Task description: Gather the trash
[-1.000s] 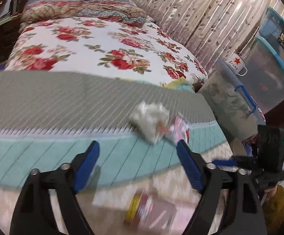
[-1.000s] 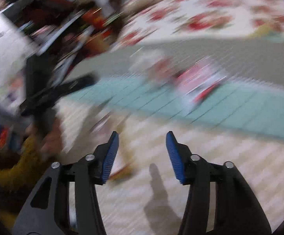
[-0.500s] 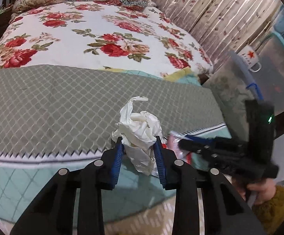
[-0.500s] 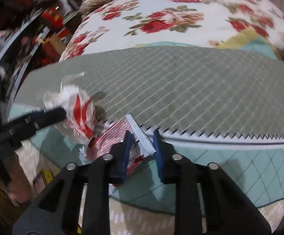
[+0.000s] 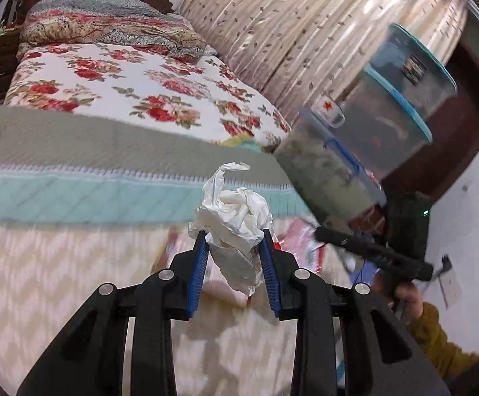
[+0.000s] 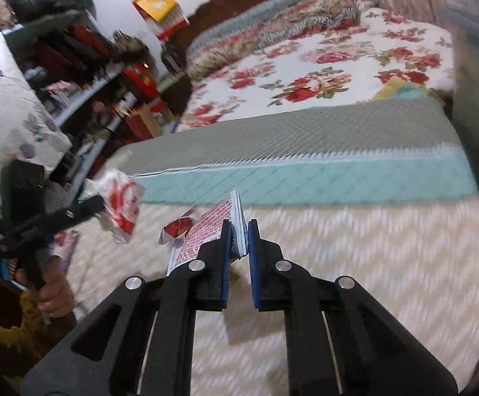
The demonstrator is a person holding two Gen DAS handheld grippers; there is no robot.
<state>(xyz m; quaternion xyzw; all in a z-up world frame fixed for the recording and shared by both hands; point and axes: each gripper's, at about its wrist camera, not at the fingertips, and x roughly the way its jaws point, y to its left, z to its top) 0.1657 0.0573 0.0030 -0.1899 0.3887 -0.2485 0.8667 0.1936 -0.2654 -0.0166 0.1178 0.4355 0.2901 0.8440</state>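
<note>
My left gripper (image 5: 234, 236) is shut on a crumpled white plastic bag (image 5: 236, 217) and holds it in the air off the bed's end. The bag also shows in the right wrist view (image 6: 120, 204), with red print on it. My right gripper (image 6: 239, 227) is shut on a flat red and silver wrapper (image 6: 206, 234), also lifted clear of the bed. The right gripper shows in the left wrist view (image 5: 371, 247) at the right, blurred.
The bed (image 5: 107, 151) with a grey-green and teal quilt and a floral cover lies ahead. Stacked clear storage bins (image 5: 394, 125) stand to the right by the curtain. Cluttered shelves (image 6: 84, 76) stand left of the bed. A pale zigzag floor (image 6: 371, 264) lies below.
Both grippers closed on their trash on the quilt, then lifted and pulled back off the bed's end, over the floor.
</note>
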